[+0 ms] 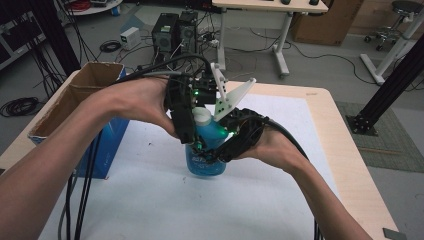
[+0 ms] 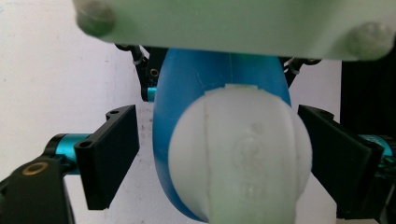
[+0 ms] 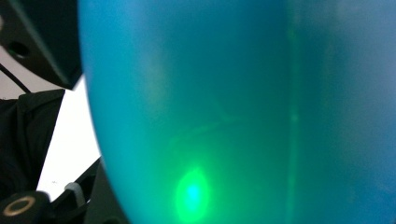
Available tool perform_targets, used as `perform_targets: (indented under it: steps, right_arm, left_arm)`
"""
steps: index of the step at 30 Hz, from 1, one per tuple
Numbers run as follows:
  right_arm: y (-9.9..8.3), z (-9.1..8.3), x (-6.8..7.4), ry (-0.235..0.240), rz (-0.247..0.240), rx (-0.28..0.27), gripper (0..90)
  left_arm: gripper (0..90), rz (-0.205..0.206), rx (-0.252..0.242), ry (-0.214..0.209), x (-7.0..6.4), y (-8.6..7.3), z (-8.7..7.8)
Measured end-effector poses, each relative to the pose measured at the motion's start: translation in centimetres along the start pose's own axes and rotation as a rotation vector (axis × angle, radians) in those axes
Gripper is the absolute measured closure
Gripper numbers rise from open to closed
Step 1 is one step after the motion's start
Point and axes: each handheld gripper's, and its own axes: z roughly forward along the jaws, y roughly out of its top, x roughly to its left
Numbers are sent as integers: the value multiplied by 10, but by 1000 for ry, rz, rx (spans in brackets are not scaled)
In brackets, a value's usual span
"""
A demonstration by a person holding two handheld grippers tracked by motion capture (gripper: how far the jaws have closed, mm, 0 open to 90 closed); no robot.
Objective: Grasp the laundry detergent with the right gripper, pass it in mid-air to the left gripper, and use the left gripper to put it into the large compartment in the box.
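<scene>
A blue bottle (image 1: 207, 164) with a white cap (image 1: 201, 116) stands upright on the white mat (image 1: 150, 200) in mid-table. My left gripper (image 1: 200, 131) comes down from above, open. In the left gripper view its jaws (image 2: 219, 158) sit on either side of the cap (image 2: 238, 154); the left one stands clear, the right one is close against the cap. My right gripper (image 1: 220, 147) comes in from the right at the bottle's body and looks shut on it. The blue wall (image 3: 233, 112) sits very close in the right gripper view, with a green light reflected on it.
An open cardboard box (image 1: 75, 95) with a blue side stands on the table's left part, close to the left forearm. Cables trail off the front edge. Beyond the table, computers (image 1: 172, 32) and a desk stand on the floor.
</scene>
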Motion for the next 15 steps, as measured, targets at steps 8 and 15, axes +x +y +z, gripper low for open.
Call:
perform_targets:
  steps: [8,15]
  right_arm:
    - [-1,0,1,0,-1,-4,450]
    - [0,0,2,3,3,0,449]
  left_arm:
    - [183,5,12,-3,-1,2,2]
    - [216,13,15,-6,-2,4,3]
